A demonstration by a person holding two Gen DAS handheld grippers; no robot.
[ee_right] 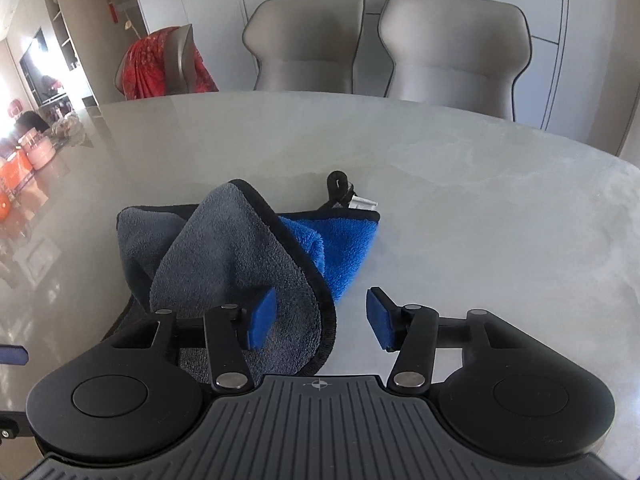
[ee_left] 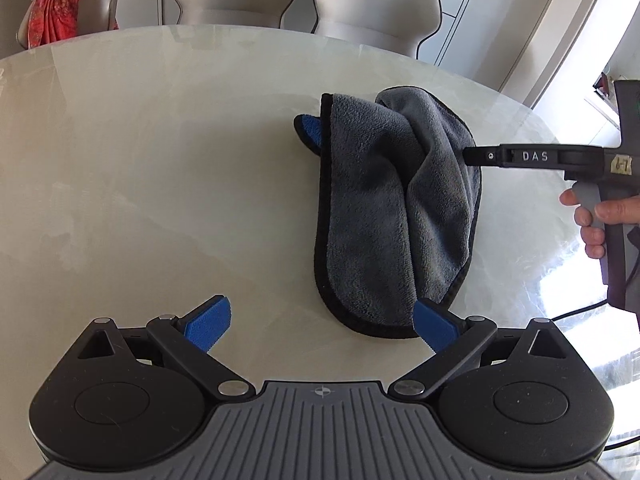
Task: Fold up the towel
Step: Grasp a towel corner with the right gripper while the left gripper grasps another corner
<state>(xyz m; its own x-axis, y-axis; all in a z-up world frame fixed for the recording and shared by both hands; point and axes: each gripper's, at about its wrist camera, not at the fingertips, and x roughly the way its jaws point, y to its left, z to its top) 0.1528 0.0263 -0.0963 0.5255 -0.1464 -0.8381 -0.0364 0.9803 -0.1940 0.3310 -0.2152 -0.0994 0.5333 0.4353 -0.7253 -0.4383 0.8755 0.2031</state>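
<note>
Left gripper [ee_left: 320,326] hangs low over the pale marble table [ee_left: 160,180], blue pads spread wide, nothing between them; its right pad sits just at the near hem of the towel [ee_left: 396,208]. The towel, grey microfibre with black piping and a blue underside, lies rumpled and half-folded mid-table, a hanging loop [ee_right: 338,184] poking out at its far edge. Right gripper [ee_right: 316,318] comes in from the right at the cloth's edge, jaws parted, gripping nothing, one pad over the grey flap. Two beige chairs [ee_right: 384,44] stand beyond.
</note>
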